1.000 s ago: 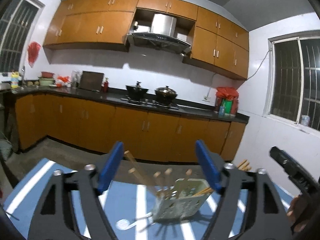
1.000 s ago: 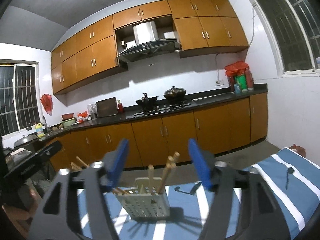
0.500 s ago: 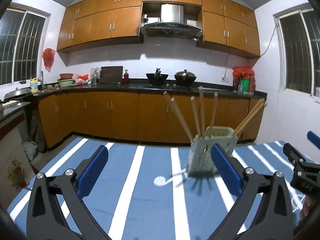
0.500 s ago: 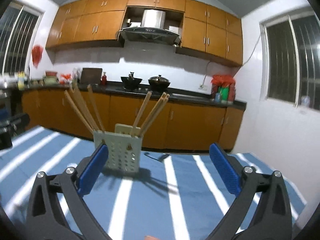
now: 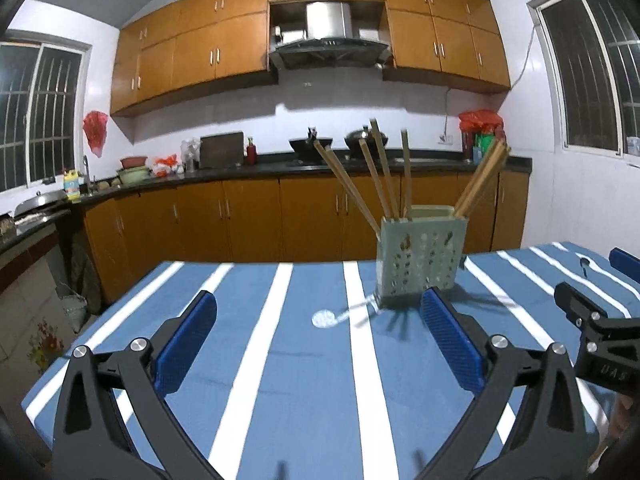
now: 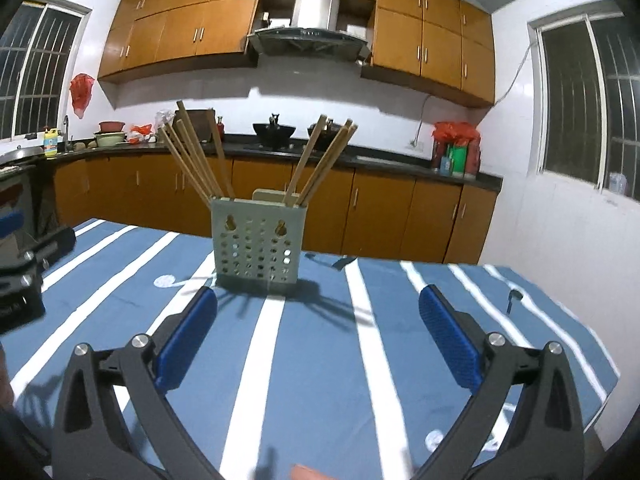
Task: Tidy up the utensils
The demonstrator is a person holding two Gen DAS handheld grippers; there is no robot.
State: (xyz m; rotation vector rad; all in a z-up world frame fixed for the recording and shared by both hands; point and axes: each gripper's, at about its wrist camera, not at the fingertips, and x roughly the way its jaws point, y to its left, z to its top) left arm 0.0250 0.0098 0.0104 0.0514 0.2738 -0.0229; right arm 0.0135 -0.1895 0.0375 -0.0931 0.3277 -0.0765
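Note:
A pale green perforated utensil holder (image 5: 420,260) stands upright on the blue-and-white striped tablecloth (image 5: 304,368), with several wooden chopsticks (image 5: 380,172) fanned out of its top. It also shows in the right wrist view (image 6: 258,246), with its chopsticks (image 6: 196,160). My left gripper (image 5: 320,336) is open and empty, low over the cloth, in front and left of the holder. My right gripper (image 6: 316,332) is open and empty, in front of the holder. The right gripper's body (image 5: 600,340) shows at the right edge of the left wrist view.
A white spoon (image 5: 332,316) lies on the cloth by the holder's left base. A dark utensil (image 6: 512,298) lies near the table's right edge, another (image 6: 344,261) behind the holder. Kitchen cabinets and counter (image 5: 280,200) stand beyond the table's far edge.
Both grippers have pulled back from the holder and lowered toward the cloth. Their jaws have opened wider. The holder stays in place with the chopsticks in it.

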